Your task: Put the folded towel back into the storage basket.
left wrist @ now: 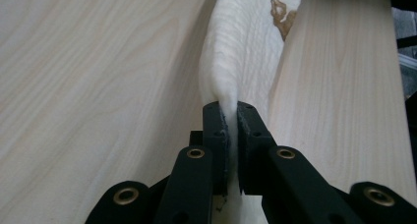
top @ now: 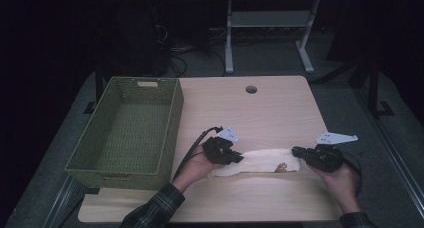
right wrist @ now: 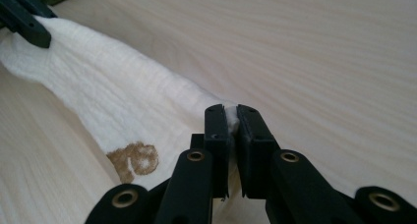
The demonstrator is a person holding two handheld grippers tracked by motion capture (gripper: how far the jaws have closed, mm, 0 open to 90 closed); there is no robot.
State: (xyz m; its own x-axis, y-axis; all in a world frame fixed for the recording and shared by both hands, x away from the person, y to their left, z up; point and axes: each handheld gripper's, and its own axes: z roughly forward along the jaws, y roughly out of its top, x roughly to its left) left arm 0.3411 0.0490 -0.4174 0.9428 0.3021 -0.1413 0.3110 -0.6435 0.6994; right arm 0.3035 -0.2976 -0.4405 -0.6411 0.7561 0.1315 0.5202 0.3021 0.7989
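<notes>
The white cloth (top: 262,161), its brown mark (right wrist: 134,161) partly folded under, hangs stretched between the clamped left gripper (left wrist: 231,117) and right gripper (right wrist: 232,117).

From my remote station I note a pale wood-grain table (top: 280,108) with a round cable hole (top: 251,89) at twelve o'clock, grey carpeted floor (top: 345,118) around it, a white-legged bench frame (top: 270,23) beyond, tangled cables (top: 175,53) at eleven o'clock, surroundings dark.
</notes>
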